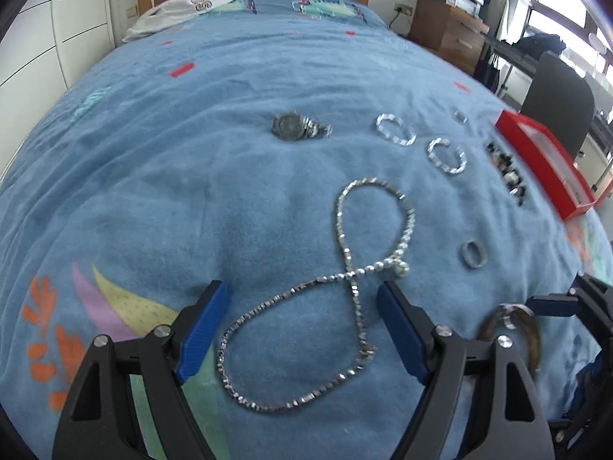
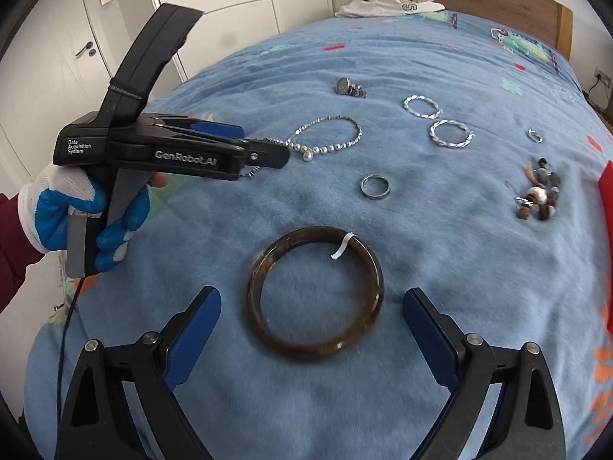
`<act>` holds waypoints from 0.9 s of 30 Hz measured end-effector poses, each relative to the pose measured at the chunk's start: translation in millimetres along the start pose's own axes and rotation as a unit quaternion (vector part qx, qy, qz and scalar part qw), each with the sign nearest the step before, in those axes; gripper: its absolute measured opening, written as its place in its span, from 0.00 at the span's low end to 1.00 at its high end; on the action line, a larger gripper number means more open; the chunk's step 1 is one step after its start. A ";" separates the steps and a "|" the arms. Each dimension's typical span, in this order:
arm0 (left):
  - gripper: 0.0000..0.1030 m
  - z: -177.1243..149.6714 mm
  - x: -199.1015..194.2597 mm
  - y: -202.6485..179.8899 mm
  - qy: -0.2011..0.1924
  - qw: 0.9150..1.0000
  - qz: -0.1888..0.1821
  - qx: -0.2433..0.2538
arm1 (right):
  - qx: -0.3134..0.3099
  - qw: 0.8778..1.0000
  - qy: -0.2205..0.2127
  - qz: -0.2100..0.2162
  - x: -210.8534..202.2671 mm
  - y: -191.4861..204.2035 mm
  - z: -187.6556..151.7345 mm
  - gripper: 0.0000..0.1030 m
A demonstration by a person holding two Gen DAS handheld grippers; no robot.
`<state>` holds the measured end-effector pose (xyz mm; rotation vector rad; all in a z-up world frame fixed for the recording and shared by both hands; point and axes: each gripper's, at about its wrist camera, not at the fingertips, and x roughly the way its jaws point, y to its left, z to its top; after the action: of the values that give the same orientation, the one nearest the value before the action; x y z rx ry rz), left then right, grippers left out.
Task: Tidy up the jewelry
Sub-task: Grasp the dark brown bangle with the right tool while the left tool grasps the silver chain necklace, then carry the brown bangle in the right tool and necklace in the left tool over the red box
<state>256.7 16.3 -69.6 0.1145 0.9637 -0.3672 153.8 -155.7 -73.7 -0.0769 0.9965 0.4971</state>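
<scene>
A silver chain necklace lies in a figure-eight on the blue bedspread, between the fingers of my open left gripper; its beaded loop shows in the right wrist view. A brown bangle with a white tag lies just ahead of my open right gripper; part of it shows in the left wrist view. Both grippers are empty. Also on the bed: a watch, two twisted silver bangles, a silver ring, a small ring and a bead bracelet.
A red jewelry box lies open at the bed's right edge. White clothes lie by the wooden headboard. A chair and desk stand right of the bed. The left gripper and gloved hand show in the right wrist view.
</scene>
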 end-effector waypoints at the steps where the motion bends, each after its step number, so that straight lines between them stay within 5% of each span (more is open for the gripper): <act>1: 0.75 -1.0 2.4 0.4 -0.001 1.000 0.003 0.001 | 0.000 1.000 0.002 -0.001 3.4 -0.3 0.8 0.91; 6: 0.48 -2.7 1.7 5.2 -0.011 1.000 0.022 0.000 | -0.007 1.000 0.003 -0.023 13.3 0.1 3.8 0.75; 8: 0.26 -3.3 -1.4 10.7 -0.012 1.000 0.023 -0.003 | -0.009 1.000 0.002 -0.024 14.7 -0.2 4.9 0.75; 11: 0.07 -4.0 -6.5 15.2 -0.010 1.000 0.019 -0.010 | -0.009 1.000 -0.002 -0.024 13.2 0.3 3.5 0.75; 22: 0.02 -7.3 -46.6 20.0 -0.039 0.994 -0.028 -0.096 | 0.011 1.000 -0.026 0.001 -13.0 -3.2 -4.0 0.74; 27: 0.02 -11.4 -65.3 -3.9 -0.044 0.996 -0.031 -0.077 | 0.029 0.999 -0.037 0.001 -30.4 -10.4 -10.3 0.74</act>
<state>212.8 32.2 -22.4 -0.0716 0.9063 -0.3503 136.8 -179.0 -56.1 -0.0061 0.9372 0.4693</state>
